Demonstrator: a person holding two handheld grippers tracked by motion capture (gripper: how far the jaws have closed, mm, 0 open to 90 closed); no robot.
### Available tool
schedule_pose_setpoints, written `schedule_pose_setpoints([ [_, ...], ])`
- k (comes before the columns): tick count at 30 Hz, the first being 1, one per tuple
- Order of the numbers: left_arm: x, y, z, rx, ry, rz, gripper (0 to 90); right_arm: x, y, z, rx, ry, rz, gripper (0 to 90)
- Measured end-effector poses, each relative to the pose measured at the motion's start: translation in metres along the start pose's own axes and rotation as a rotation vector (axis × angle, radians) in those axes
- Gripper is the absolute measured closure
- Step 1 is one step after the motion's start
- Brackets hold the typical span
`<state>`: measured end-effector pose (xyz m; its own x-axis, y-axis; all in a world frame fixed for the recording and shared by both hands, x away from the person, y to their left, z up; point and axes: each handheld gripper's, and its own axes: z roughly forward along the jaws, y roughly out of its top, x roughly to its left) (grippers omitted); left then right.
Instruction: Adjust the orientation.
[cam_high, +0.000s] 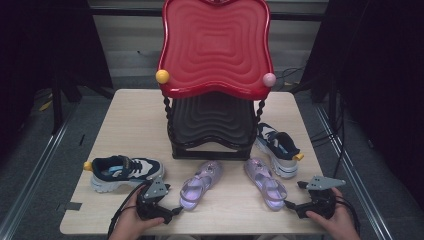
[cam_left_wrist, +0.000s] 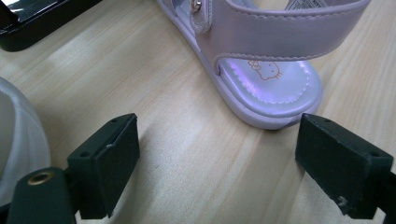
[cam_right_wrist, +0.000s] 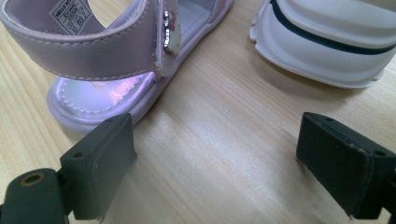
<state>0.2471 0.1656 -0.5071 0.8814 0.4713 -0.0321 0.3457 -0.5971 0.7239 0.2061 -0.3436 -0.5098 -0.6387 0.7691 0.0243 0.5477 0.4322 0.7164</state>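
Observation:
Two lilac sandals lie on the wooden table (cam_high: 135, 125) in front of a shoe rack. My left gripper (cam_high: 175, 211) is open, low at the table's front edge, with its jaws pointing at the heel of the left sandal (cam_high: 201, 182). In the left gripper view the open gripper (cam_left_wrist: 219, 140) holds nothing, and that sandal's heel (cam_left_wrist: 271, 88) lies just ahead, toward the right jaw. My right gripper (cam_high: 292, 205) is open too, aimed at the heel of the right sandal (cam_high: 265, 181). The right gripper view shows the empty gripper (cam_right_wrist: 215, 140) with the sandal heel (cam_right_wrist: 102, 88) just ahead of the left jaw.
A two-tier rack with a red top shelf (cam_high: 216, 47) and a black lower shelf (cam_high: 212, 125) stands mid-table. A navy and white sneaker (cam_high: 125, 172) sits at the left, its mate (cam_high: 278, 148) at the right beside the rack. Its white sole (cam_right_wrist: 327, 46) is close to the right gripper.

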Motion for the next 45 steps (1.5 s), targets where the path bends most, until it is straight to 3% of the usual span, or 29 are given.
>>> schedule_pose_setpoints([
  [16, -0.001, 0.001, 0.0, 0.0, 0.006, -0.009, 13.2, 0.0, 0.0, 0.0, 0.0, 0.001, 0.0, 10.6],
  [21, -0.005, 0.007, -0.002, 0.056, 0.004, -0.002, 18.4, -0.001, 0.0, 0.0, -0.002, 0.008, -0.001, 10.4],
  [27, -0.007, 0.014, -0.008, 0.037, -0.012, -0.025, 20.2, -0.001, 0.0, 0.0, 0.001, 0.007, -0.001, 10.2],
  [36, -0.009, 0.023, -0.01, 0.086, -0.009, -0.002, 21.6, -0.001, 0.0, 0.0, 0.001, 0.008, -0.002, 10.2],
  [45, -0.011, 0.039, -0.023, 0.025, -0.022, -0.026, 24.1, -0.001, 0.0, 0.0, 0.0, 0.008, -0.001, 10.2],
])
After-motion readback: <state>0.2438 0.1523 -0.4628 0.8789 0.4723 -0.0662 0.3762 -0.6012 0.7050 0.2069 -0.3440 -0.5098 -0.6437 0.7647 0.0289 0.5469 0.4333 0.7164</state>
